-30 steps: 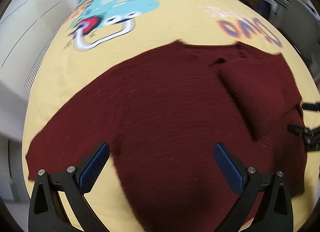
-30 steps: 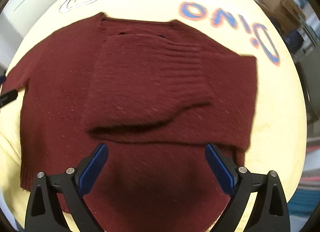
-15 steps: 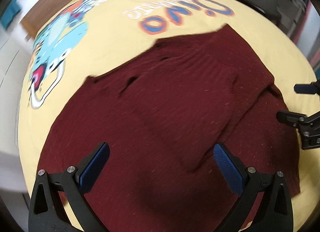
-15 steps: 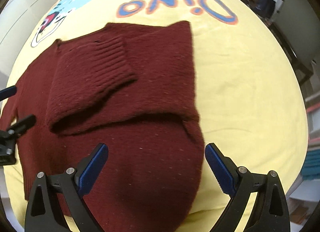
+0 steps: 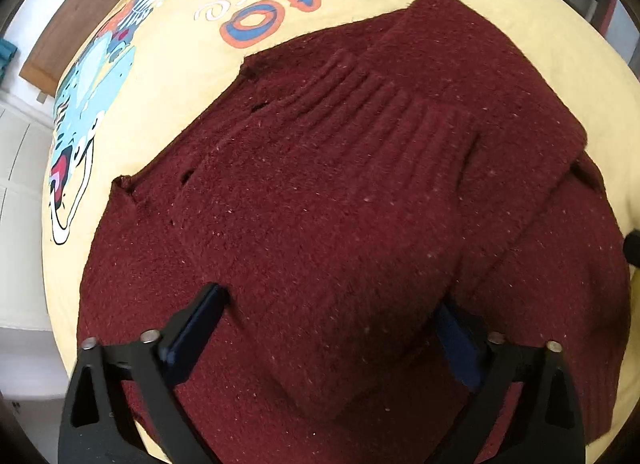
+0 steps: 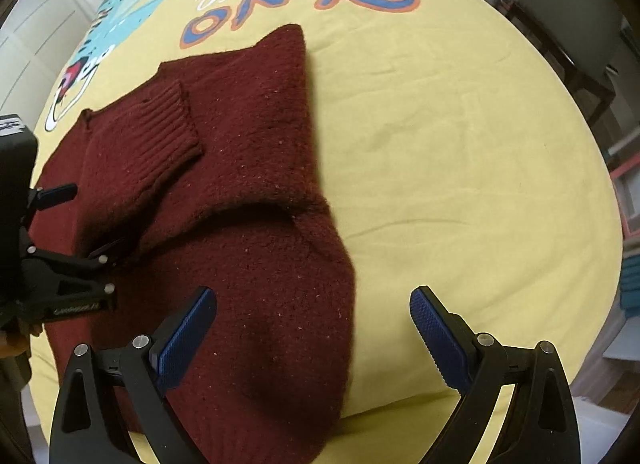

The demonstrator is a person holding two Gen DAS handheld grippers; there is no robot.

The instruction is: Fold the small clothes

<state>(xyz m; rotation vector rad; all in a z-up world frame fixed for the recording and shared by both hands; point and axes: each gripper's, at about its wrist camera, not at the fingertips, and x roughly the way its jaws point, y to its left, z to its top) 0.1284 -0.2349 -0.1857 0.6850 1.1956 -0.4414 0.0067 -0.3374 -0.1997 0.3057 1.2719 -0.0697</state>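
A dark red knitted sweater (image 5: 360, 192) lies on a yellow sheet (image 6: 460, 144) printed with a cartoon dinosaur (image 5: 80, 112) and the word "Dino", towards the sheet's left and near edges. One sleeve (image 6: 156, 144) is folded across the body, its ribbed cuff on top. The left gripper (image 5: 332, 328) is low over the sweater's left part, its fingers spread wide with knit bulging up between them, gripping nothing. The right gripper (image 6: 312, 328) hangs released over the sweater's right edge, one blue pad (image 6: 184, 340) above the wool and the other above bare sheet.
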